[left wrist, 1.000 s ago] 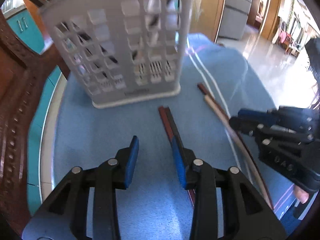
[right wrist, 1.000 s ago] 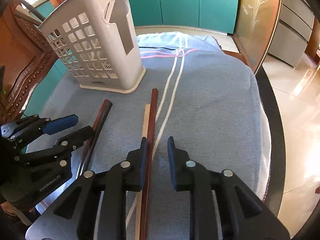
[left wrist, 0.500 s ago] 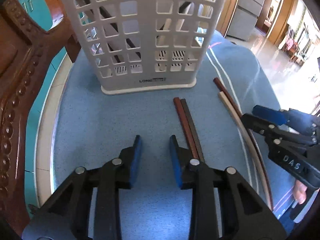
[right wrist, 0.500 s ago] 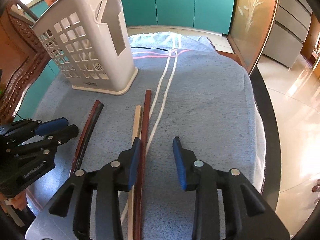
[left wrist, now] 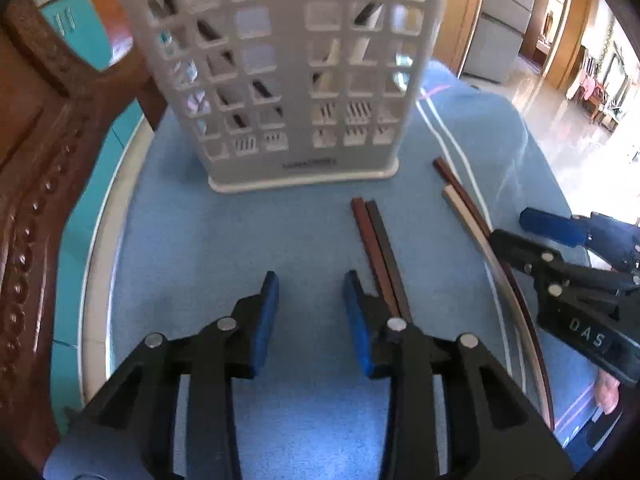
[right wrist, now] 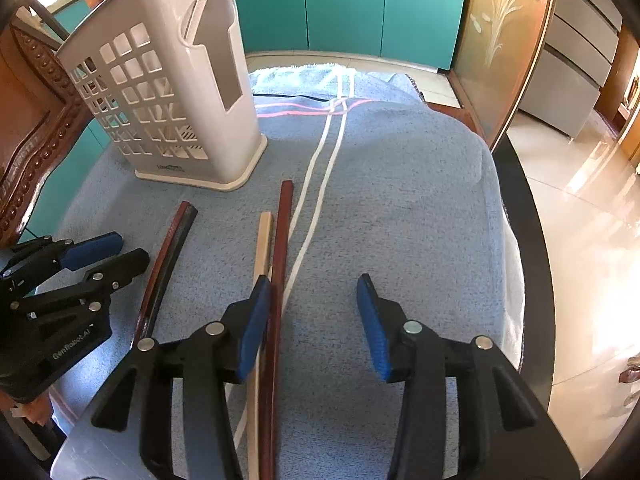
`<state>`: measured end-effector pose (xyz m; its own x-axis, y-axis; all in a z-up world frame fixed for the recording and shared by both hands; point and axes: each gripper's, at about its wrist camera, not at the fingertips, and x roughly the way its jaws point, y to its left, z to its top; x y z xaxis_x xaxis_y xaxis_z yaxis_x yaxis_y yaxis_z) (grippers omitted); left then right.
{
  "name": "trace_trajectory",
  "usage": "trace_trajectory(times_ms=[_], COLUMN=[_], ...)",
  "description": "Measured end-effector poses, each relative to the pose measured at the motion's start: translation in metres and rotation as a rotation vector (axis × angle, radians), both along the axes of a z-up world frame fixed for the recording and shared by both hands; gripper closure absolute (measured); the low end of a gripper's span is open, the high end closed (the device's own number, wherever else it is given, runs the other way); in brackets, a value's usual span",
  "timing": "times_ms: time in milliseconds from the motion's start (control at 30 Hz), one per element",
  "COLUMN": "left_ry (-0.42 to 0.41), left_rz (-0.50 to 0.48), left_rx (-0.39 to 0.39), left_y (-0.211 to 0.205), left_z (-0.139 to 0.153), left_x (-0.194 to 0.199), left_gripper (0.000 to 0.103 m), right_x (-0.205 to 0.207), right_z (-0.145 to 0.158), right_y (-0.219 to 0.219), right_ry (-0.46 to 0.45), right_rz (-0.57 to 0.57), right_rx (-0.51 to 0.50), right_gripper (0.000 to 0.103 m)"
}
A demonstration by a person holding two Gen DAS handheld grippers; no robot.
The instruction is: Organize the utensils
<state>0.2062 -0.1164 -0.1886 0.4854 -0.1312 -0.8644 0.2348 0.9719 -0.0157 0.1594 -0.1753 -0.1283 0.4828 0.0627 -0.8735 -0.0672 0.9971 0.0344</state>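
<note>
Left claw (left wrist: 310,308): parted, empty, just opening; dark chopstick pair (left wrist: 378,252) beside its right finger.
Right claw (right wrist: 310,312): widening, empty; pale and reddish chopsticks (right wrist: 276,264) by its left finger.
Basket (right wrist: 168,92): upright toward worktop's far-left edge, seemingly holding utensils.

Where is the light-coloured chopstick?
In the right wrist view, the light chopstick lies on the blue towel, touching the reddish-brown chopstick, in front of the basket.
</note>
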Motion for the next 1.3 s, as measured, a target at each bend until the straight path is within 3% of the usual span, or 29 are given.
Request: trace_trajectory(times_ms=[100, 200, 333, 400, 433, 567, 800, 933, 1100, 1233, 1300], left_ry=[0.012, 0.05, 0.022, -0.014, -0.015, -0.028, -0.045, -0.037, -0.019, 0.003, -0.007], left_rz=[0.017, -0.017, -0.066, -0.095, -0.098, -0.079, -0.017, 0.009, 0.026, 0.055, 0.06], left_rx=[-0.068, -0.227, -0.13, -0.059, -0.054, -0.094, -0.198, -0.186, -0.128, -0.092, -0.066], left_y=[0.006, 0.012, -0.003, -0.016, -0.018, -0.017, 0.021, 0.042, 0.023, 0.036, 0.032], left_z=[-0.002, -0.002, -0.008, -0.012, -0.013, -0.006, 0.011, 0.013, 0.002, -0.003, -0.004], left_x=[0.002, 0.001, -0.004, -0.007, -0.007, -0.005, -0.014, -0.007, -0.003, 0.013, 0.018], left_gripper=[0.068, 0.068, 0.068, 0.087, 0.088, 0.09, 0.09, 0.09, 0.087, 0.086, 0.085], right_x=[0.001, 0.0, -0.001, -0.002, -0.002, -0.003, 0.002, 0.003, 0.011, 0.024, 0.028], right_z=[0.0, 0.0, -0.004, -0.004, -0.004, -0.004, -0.002, -0.003, -0.004, -0.005, -0.006], right_y=[0.003, 0.006, 0.009, 0.01, 0.01, 0.006, 0.003, 0.005, 0.007, 0.01, 0.014], right_ry=[-0.006, -0.007, -0.004, -0.007, -0.008, -0.005, -0.001, -0.003, -0.011, -0.012, -0.026], right_rz=[0.003, 0.004, 0.009, 0.013, 0.014, 0.009, 0.001, 0.0, 0.004, 0.012, 0.02], right_rx=[-0.014, -0.022, -0.049, -0.06, -0.06, -0.045, -0.036, -0.042, -0.033, -0.015, -0.04], right_gripper=[0.059, 0.059, 0.059, 0.059, 0.059, 0.059, 0.059, 0.059, 0.059, 0.06, 0.074])
